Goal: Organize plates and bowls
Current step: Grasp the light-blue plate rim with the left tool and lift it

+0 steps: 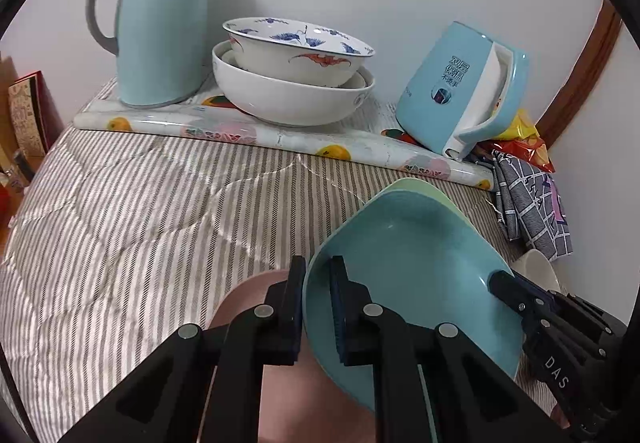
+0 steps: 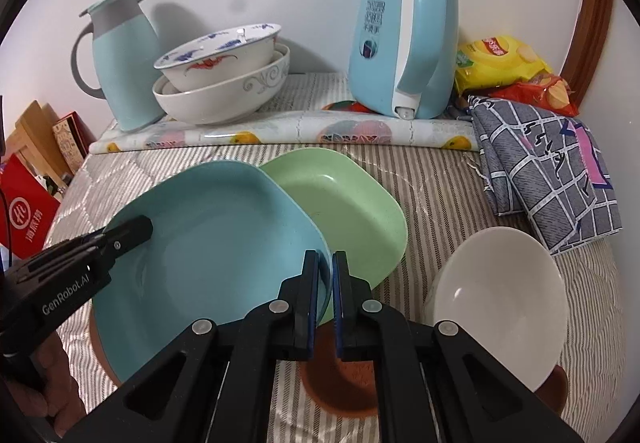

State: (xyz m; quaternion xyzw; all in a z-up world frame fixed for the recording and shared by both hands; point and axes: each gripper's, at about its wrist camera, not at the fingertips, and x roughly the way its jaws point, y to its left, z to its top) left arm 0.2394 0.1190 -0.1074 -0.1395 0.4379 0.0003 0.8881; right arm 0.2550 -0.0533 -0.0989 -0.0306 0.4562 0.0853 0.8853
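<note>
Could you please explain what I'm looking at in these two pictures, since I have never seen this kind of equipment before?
There is no robot here: a person holds a two-finger clamp in each hand, and each clamp carries a wide-angle camera looking along its fingers. One picture comes from the left gripper, the other from the right gripper. Each black tool also shows up in the other's view.

Both clamps grip opposite rims of the same blue plate, held tilted over a green plate on a striped cloth. A white bowl sits to the right, and something pink-brown lies beneath the blue plate.

At the back stand a blue jug, a patterned bowl nested in a bigger white bowl, a blue kettle, snack bags and a checked cloth.
</note>
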